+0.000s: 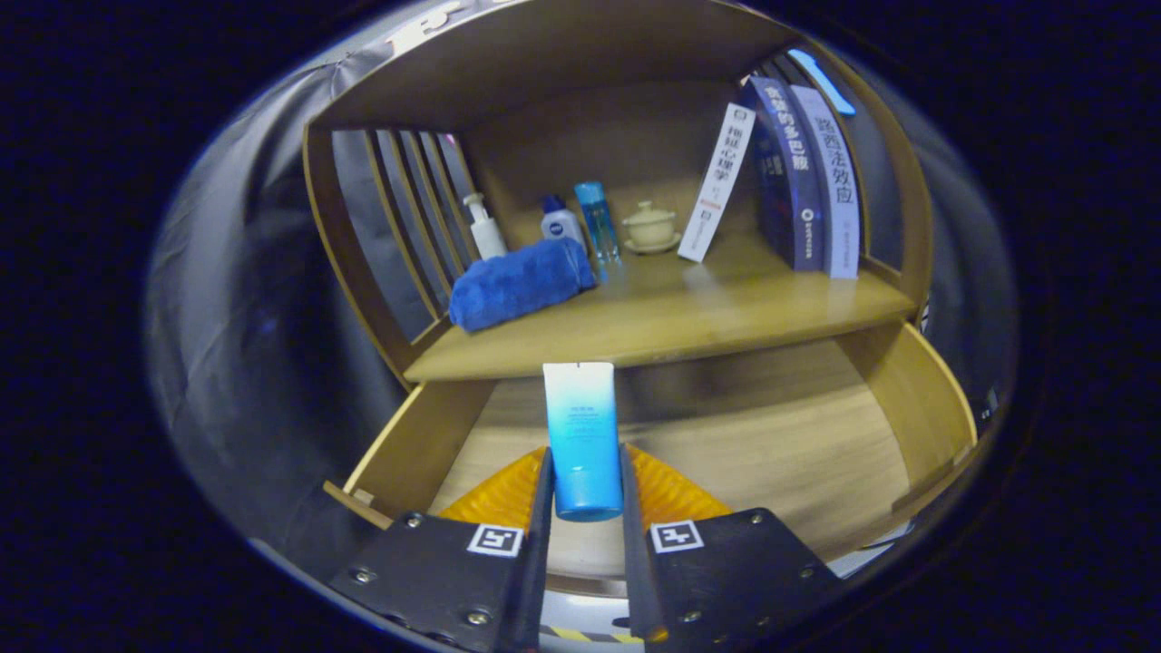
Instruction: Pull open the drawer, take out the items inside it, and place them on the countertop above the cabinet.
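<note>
Gripper clamped on blue tube, cap down, lifted above open drawer for carrying up to countertop

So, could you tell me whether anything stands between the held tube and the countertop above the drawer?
Nothing visible does: the tongs grip the tube over the open drawer, and the countertop ahead is bare.

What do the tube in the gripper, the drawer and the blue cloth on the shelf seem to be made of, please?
Tube, clamped between the gripper fingers: likely soft plastic, smooth with a slight sheen. Drawer: light wood or wood veneer, visible grain, matte. Blue cloth: plush fabric, perhaps microfibre, with a fuzzy, rolled surface.
</note>
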Tool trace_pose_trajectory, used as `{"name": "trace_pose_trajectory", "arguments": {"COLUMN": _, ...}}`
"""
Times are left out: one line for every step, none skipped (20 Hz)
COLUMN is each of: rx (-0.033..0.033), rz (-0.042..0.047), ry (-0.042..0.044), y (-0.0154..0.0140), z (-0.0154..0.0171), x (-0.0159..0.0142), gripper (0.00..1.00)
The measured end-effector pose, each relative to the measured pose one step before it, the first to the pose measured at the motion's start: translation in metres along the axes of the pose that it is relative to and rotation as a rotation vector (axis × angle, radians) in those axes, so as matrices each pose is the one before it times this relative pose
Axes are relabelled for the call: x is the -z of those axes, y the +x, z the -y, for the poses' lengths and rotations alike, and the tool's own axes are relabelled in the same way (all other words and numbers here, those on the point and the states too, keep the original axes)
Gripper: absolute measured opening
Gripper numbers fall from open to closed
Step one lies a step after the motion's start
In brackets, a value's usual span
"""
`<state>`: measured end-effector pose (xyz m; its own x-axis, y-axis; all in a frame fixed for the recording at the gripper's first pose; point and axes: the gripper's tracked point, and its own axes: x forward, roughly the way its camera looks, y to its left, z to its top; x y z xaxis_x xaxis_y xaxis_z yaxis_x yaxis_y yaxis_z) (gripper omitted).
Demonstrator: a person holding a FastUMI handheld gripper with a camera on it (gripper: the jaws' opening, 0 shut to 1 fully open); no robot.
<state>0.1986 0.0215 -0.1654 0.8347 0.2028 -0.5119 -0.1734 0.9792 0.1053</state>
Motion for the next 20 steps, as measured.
{"name": "trace_pose_trajectory", "arguments": {"rx": 0.00084, "rz": 0.02206, "ry": -0.00581, "y": -0.00363, "z": 0.00078, "x": -0.00906, "gripper": 0.37}}
{"name": "trace_pose_trajectory", "arguments": {"rx": 0.0051, "rz": 0.01933, "ry": -0.00898, "y": -0.00497, "z": 0.00212, "x": -0.00756, "gripper": 0.37}}
{"name": "trace_pose_trajectory", "arguments": {"rx": 0.00265, "rz": 0.02338, "ry": -0.00447, "y": -0.00306, "z": -0.00059, "x": -0.00917, "gripper": 0.36}}
{"name": "trace_pose_trajectory", "arguments": {"rx": -0.00111, "rz": 0.0259, "ry": 0.0003, "y": -0.00255, "z": -0.00187, "x": -0.01033, "gripper": 0.36}}
{"name": "trace_pose_trajectory", "arguments": {"rx": -0.00618, "rz": 0.02828, "ry": 0.00211, "y": -0.00075, "z": -0.003, "x": -0.0112, "gripper": 0.37}}
{"name": "trace_pose_trajectory", "arguments": {"rx": -0.00167, "rz": 0.03089, "ry": -0.00437, "y": -0.00007, "z": -0.00209, "x": -0.01207, "gripper": 0.37}}
{"name": "trace_pose_trajectory", "arguments": {"rx": 0.00594, "rz": 0.0325, "ry": -0.00994, "y": 0.00212, "z": 0.0, "x": -0.01318, "gripper": 0.37}}
{"name": "trace_pose_trajectory", "arguments": {"rx": 0.00599, "rz": 0.02952, "ry": -0.01215, "y": 0.00338, "z": -0.00083, "x": -0.01049, "gripper": 0.37}}
{"name": "trace_pose_trajectory", "arguments": {"rx": 0.00831, "rz": 0.02063, "ry": -0.0074, "y": 0.00603, "z": -0.00112, "x": -0.00791, "gripper": 0.37}}
{"name": "trace_pose_trajectory", "arguments": {"rx": 0.00895, "rz": 0.01334, "ry": -0.00315, "y": 0.0071, "z": -0.00141, "x": -0.00638, "gripper": 0.37}}
{"name": "trace_pose_trajectory", "arguments": {"rx": 0.01136, "rz": 0.0059, "ry": 0.00027, "y": 0.00776, "z": 0.00022, "x": -0.00462, "gripper": 0.37}}
{"name": "trace_pose_trajectory", "arguments": {"rx": 0.00774, "rz": 0.00189, "ry": 0.00125, "y": 0.00993, "z": -0.00052, "x": -0.00269, "gripper": 0.36}}
{"name": "trace_pose_trajectory", "arguments": {"rx": 0.01461, "rz": -0.00387, "ry": -0.00155, "y": 0.00927, "z": 0.00094, "x": -0.00025, "gripper": 0.36}}
{"name": "trace_pose_trajectory", "arguments": {"rx": 0.01749, "rz": -0.00614, "ry": -0.00577, "y": 0.00959, "z": 0.00233, "x": 0.00108, "gripper": 0.36}}
{"name": "trace_pose_trajectory", "arguments": {"rx": 0.01976, "rz": -0.00592, "ry": -0.00752, "y": 0.00975, "z": 0.00308, "x": 0.00295, "gripper": 0.37}}
{"name": "trace_pose_trajectory", "arguments": {"rx": 0.02437, "rz": -0.00351, "ry": -0.0055, "y": 0.00814, "z": 0.00393, "x": 0.00216, "gripper": 0.37}}
{"name": "trace_pose_trajectory", "arguments": {"rx": 0.02142, "rz": -0.00488, "ry": 0.00194, "y": 0.00973, "z": 0.00255, "x": 0.00412, "gripper": 0.37}}
{"name": "trace_pose_trajectory", "arguments": {"rx": 0.01893, "rz": -0.01201, "ry": 0.00841, "y": 0.00856, "z": 0.00264, "x": 0.00559, "gripper": 0.37}}
{"name": "trace_pose_trajectory", "arguments": {"rx": 0.01832, "rz": -0.01227, "ry": 0.01402, "y": 0.00633, "z": 0.00273, "x": 0.00442, "gripper": 0.37}}
{"name": "trace_pose_trajectory", "arguments": {"rx": 0.01347, "rz": -0.00634, "ry": 0.01677, "y": 0.00596, "z": 0.00196, "x": 0.00301, "gripper": 0.37}}
